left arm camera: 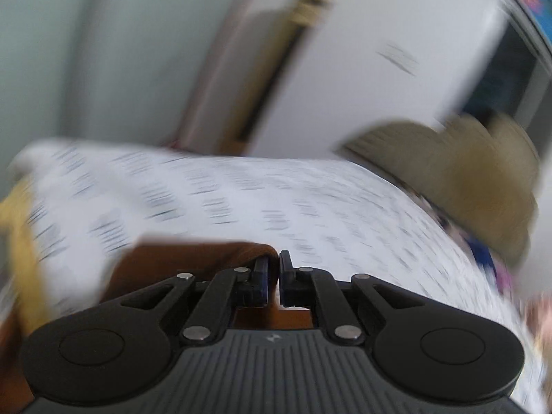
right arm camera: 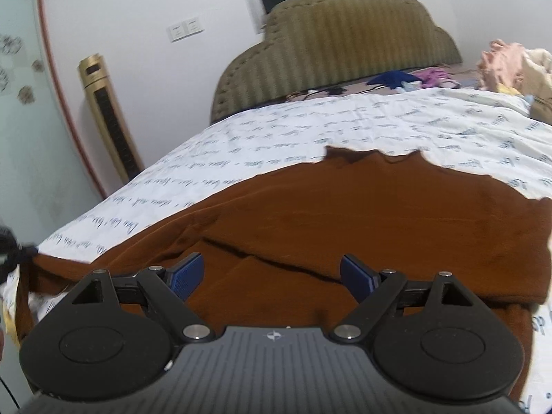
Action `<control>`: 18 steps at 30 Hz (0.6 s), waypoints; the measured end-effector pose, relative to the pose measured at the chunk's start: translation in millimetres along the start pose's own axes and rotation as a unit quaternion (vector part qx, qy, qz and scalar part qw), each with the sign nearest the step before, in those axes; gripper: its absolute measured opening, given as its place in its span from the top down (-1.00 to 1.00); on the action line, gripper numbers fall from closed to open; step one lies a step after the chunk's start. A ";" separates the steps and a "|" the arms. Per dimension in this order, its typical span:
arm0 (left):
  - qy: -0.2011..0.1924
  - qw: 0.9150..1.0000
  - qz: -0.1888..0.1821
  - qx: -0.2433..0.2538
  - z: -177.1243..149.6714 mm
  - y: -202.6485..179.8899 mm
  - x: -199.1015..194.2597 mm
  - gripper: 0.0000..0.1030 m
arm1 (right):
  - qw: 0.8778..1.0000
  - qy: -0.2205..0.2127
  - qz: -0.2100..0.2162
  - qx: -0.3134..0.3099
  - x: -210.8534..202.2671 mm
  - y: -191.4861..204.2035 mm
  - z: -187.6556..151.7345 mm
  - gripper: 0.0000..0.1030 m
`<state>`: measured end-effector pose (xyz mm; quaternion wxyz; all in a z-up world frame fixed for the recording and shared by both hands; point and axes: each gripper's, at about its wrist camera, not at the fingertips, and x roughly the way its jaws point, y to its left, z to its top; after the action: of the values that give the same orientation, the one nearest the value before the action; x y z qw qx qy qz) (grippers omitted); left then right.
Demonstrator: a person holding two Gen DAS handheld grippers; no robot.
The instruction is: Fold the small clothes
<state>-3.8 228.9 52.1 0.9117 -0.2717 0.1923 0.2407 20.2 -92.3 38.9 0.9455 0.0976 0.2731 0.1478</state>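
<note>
A brown garment [right arm camera: 345,214] lies spread on the white printed bedsheet [right arm camera: 310,124]. My right gripper [right arm camera: 272,277] is open and empty, just above the garment's near part, where a fold line runs between the fingers. My left gripper [left arm camera: 275,265] is shut on an edge of the brown garment [left arm camera: 193,262]; this view is blurred by motion. In the right wrist view the left gripper [right arm camera: 13,241] shows at the far left edge, pinching the garment's left corner.
An olive padded headboard [right arm camera: 345,45] stands at the far end of the bed. A pile of mixed clothes [right arm camera: 510,65] lies at the far right. A gold tower fan [right arm camera: 110,117] stands by the wall on the left.
</note>
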 end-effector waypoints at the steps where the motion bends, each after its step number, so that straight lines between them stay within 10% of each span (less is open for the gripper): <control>1: 0.004 0.999 -0.018 0.042 -1.8 -20.9 1.2 0.89 | 1.000 -0.004 -0.004 0.006 -1.8 -4.5 0.6 -0.64; 3: 0.021 0.986 -0.065 0.149 -17.7 -65.9 1.7 0.89 | 1.000 -0.008 -0.013 0.017 -3.9 -13.0 1.5 -0.64; 7: 0.113 0.930 -0.171 0.305 -80.3 -123.2 0.2 0.87 | 0.999 -0.011 -0.028 0.037 -6.2 -28.7 3.6 -0.64; 11: 0.165 0.893 -0.182 0.377 -142.9 -129.8 -3.9 0.86 | 0.999 -0.010 -0.035 0.031 -5.8 -33.9 7.2 -0.65; 15: 0.150 0.893 -0.172 0.388 -145.5 -104.8 -12.0 0.78 | 0.999 -0.005 -0.029 0.015 -0.4 -29.2 13.0 -0.65; 18: 0.136 0.910 -0.154 0.361 -126.2 -92.5 -15.4 0.49 | 1.000 0.005 0.012 0.026 15.4 -22.3 23.2 -0.65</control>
<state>6.2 81.4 -1.5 0.9384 0.0194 0.3440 -0.0273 50.4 -110.5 44.7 0.9394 0.1242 0.2807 0.1528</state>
